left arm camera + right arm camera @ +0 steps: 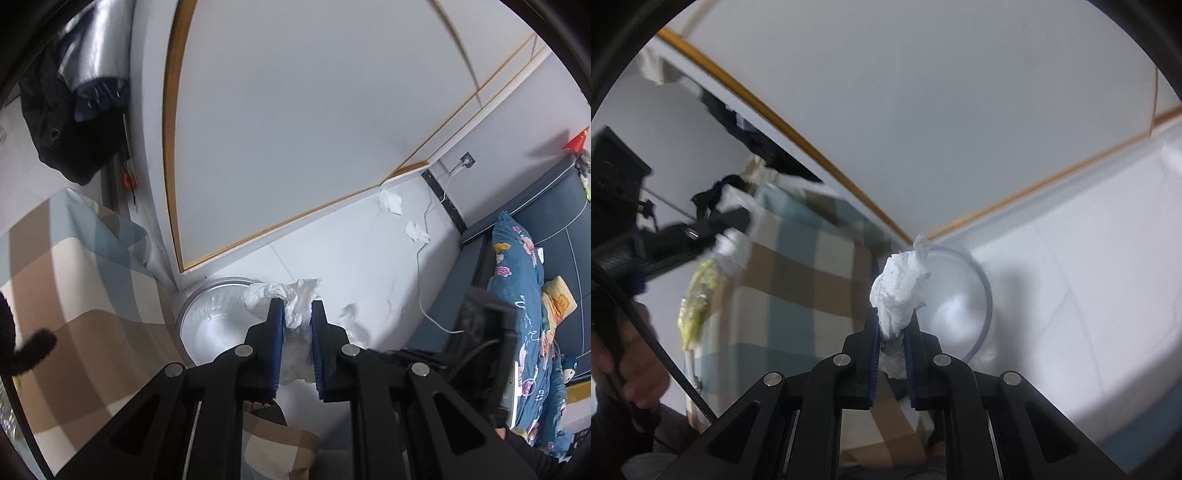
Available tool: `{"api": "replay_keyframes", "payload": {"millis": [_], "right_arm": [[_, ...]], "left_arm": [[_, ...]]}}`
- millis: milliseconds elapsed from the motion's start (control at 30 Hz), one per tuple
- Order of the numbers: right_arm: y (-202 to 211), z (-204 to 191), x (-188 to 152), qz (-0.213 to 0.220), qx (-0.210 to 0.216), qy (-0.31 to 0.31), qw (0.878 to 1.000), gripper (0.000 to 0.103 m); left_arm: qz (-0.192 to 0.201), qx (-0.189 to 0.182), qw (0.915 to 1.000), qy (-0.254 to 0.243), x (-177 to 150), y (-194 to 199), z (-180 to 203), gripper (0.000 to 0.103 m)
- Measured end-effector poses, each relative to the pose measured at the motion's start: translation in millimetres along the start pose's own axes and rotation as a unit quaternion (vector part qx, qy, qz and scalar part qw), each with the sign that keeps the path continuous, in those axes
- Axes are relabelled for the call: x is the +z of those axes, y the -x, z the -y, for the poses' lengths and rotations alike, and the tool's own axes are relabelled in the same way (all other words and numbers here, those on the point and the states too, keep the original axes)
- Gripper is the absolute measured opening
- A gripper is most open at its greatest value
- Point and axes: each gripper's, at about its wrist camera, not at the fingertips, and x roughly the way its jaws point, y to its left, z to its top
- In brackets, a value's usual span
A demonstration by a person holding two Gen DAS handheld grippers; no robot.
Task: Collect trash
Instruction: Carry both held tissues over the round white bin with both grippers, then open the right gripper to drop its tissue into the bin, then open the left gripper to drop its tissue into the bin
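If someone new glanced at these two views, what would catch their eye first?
Each gripper is shut on crumpled white tissue: the left gripper on one wad, the right gripper on another. A round metal bin stands just beyond, beside a checked cloth.

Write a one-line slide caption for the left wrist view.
Left tool clamps a crumpled white tissue above a round bin; two more tissues lie on the floor.

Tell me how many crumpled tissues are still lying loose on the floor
2: one tissue by the wardrobe's edge, another just right of it near the white cable. Others may be hidden.
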Motion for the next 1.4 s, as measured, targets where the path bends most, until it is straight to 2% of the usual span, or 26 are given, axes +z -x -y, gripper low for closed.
{"api": "replay_keyframes", "payload": {"millis": [267, 333, 400, 467, 500, 567, 700, 933, 1033, 1133, 1200, 1267, 1400], "right_arm": [[-53, 31, -2, -0.052, 0.002, -0.019, 0.998, 0.015], [-64, 31, -4, -0.061, 0.002, -0.023, 0.998, 0.019], [-70, 36, -6, -0.067, 0.001, -0.03, 0.997, 0.034], [-71, 40, -5, -0.067, 0.009, -0.033, 0.997, 0.039], [-71, 42, -6, -0.064, 0.01, -0.035, 0.997, 0.046], [-69, 45, -6, -0.058, 0.006, -0.043, 0.997, 0.055], [-59, 53, -9, -0.044, 0.013, -0.06, 0.997, 0.055], [-35, 60, -14, -0.013, 0.001, -0.072, 0.997, 0.06], [-24, 64, -17, -0.002, -0.004, -0.082, 0.997, 0.061], [-17, 65, -19, 0.01, -0.01, -0.086, 0.996, 0.062], [-12, 68, -19, 0.015, -0.012, -0.09, 0.996, 0.066], [-9, 69, -18, 0.016, -0.012, -0.092, 0.996, 0.066], [-4, 69, -16, 0.024, -0.014, -0.093, 0.995, 0.066]], "left_arm": [[-0.035, 0.008, 0.9994, 0.003, 8, -29, -2, 0.01], [-0.046, 0.008, 0.9989, 0.005, 11, -36, -2, 0.01], [-0.052, 0.008, 0.9986, 0.005, 13, -41, -3, 0.01], [-0.061, 0.009, 0.9981, 0.003, 14, -49, -2, 0.01], [-0.066, 0.01, 0.9978, 0.003, 14, -54, -2, 0.01], [-0.074, 0.012, 0.9972, 0.005, 14, -59, -2, 0.01], [-0.095, 0.019, 0.9952, 0.014, 14, -71, -3, 0.01], [-0.135, 0.03, 0.9899, 0.03, 13, -92, -5, 0.011], [-0.142, 0.035, 0.9887, 0.033, 10, -93, -5, 0.015], [-0.143, 0.035, 0.9882, 0.04, 9, -92, -7, 0.022], [-0.144, 0.03, 0.9879, 0.051, 8, -94, -7, 0.037], [-0.142, 0.028, 0.9877, 0.06, 7, -94, -10, 0.042], [-0.133, 0.028, 0.9886, 0.064, 7, -88, -8, 0.042]]}}
